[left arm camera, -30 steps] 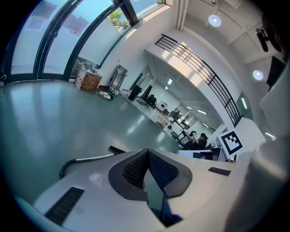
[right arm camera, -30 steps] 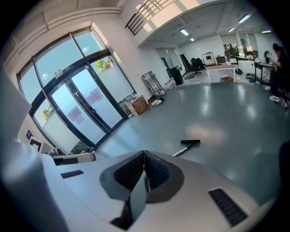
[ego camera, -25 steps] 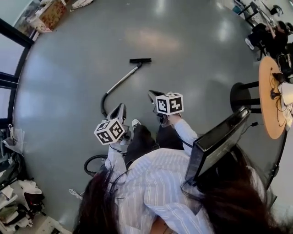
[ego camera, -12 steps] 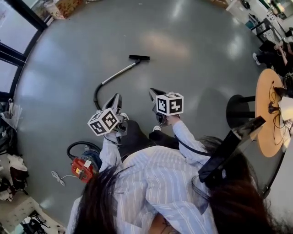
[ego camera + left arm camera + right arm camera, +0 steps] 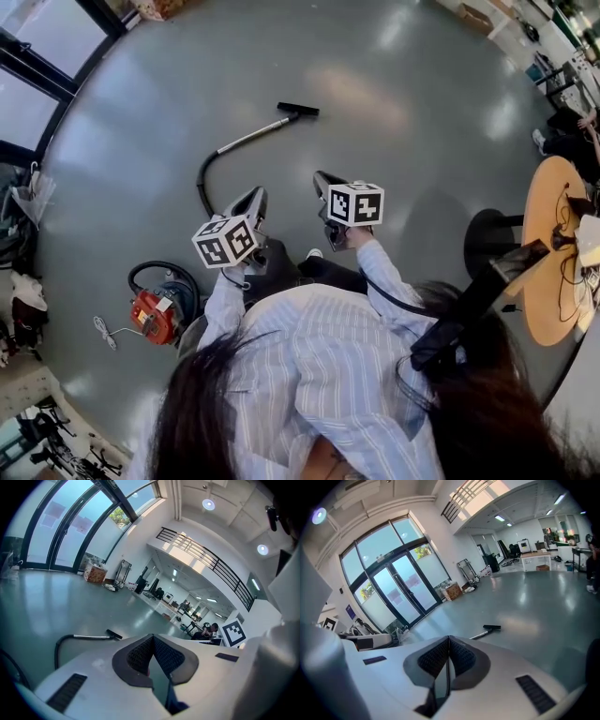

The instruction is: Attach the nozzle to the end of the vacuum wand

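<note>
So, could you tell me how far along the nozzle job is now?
Done, apparently: the black nozzle sits at the tip of the wand on the floor, seemingly joined. In hand: nothing; the left gripper and right gripper are both shut and empty, well short of it. Left: perhaps only checking the fit.

The polished grey floor (image 5: 422, 112) lies open ahead of the left gripper (image 5: 255, 195) and the right gripper (image 5: 322, 178). Nothing stands between them and the silver vacuum wand (image 5: 255, 137) with the flat black nozzle (image 5: 298, 110) at its far end. The curved black hose (image 5: 201, 178) loops across the floor near the left gripper. The red canister vacuum (image 5: 153, 316) blocks the left side. The round wooden table (image 5: 542, 234) and the round black stool (image 5: 487, 234) crowd the right.
</note>
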Demonstrator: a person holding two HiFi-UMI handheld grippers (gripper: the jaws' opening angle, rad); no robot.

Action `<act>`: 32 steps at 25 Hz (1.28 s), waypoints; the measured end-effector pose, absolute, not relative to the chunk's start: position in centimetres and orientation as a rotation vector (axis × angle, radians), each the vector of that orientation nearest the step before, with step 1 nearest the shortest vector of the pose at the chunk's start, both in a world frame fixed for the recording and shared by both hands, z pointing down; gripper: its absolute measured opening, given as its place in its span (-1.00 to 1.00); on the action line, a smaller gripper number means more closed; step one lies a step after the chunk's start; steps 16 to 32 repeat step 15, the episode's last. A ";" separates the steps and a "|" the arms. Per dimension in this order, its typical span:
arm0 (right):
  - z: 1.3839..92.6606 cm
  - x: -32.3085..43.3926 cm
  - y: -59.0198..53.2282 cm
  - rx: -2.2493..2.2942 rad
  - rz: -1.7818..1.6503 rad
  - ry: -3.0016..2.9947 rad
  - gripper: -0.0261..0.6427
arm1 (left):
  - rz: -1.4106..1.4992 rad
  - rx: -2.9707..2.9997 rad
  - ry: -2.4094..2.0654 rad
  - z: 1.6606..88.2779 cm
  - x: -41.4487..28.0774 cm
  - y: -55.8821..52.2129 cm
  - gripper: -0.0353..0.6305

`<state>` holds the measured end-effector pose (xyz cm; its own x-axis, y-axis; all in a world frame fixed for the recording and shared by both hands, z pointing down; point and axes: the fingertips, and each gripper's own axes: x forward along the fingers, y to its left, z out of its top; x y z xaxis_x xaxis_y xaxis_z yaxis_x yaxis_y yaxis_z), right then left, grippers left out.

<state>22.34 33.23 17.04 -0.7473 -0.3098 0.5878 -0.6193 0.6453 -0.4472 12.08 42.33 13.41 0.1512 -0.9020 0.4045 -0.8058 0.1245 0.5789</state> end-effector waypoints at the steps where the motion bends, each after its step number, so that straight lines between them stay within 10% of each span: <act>1: 17.0 22.2 33.6 0.714 0.889 -2.405 -0.90 | -0.145 1.695 -1.664 13.3 12.4 42.6 -0.88; 32: 16.7 21.2 36.5 0.630 0.809 -2.435 -0.90 | -0.217 1.666 -1.681 13.6 12.3 45.0 -0.88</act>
